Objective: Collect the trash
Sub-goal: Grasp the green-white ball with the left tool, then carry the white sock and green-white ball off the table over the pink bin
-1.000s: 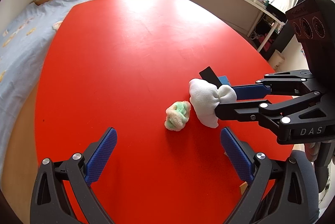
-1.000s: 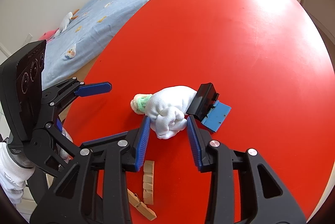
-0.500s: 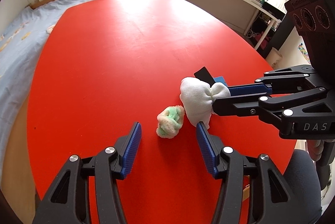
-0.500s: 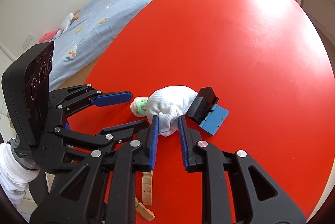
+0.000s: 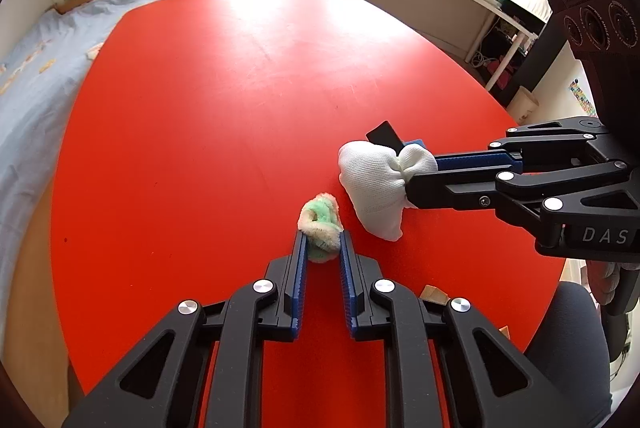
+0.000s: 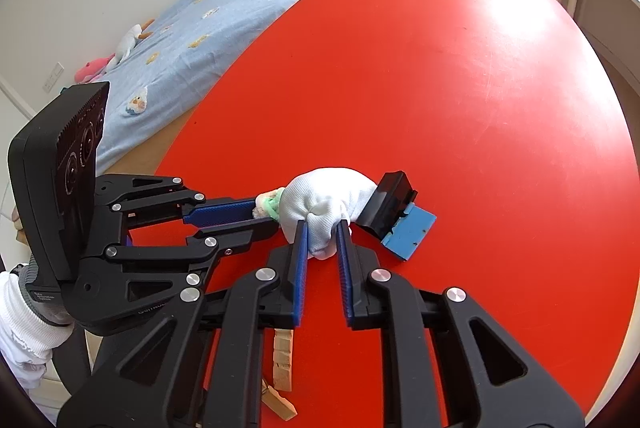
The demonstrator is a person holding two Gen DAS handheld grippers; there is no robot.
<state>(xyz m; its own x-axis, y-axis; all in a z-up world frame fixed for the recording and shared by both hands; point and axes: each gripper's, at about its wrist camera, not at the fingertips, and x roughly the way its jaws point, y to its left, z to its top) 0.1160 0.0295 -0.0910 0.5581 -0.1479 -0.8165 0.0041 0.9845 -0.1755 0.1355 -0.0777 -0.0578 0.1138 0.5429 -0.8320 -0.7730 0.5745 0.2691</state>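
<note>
Both your grippers are squeezing soft trash.
Your left gripper [image 5: 323,248] pinches the green fuzzy wad [image 5: 320,224]; your right gripper [image 6: 322,237] pinches the white sock ball [image 6: 326,204] (both on the red table [image 5: 240,88]).

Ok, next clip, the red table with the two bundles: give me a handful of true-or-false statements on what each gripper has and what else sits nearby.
1. The left gripper is closed on the green fuzzy ball. True.
2. The right gripper is open above the table. False: it is shut on the white cloth bundle.
3. A black and blue scraper lies beside the white bundle. True.
4. The wooden clothespins are in the left gripper. False: they lie on the table near its edge.
</note>
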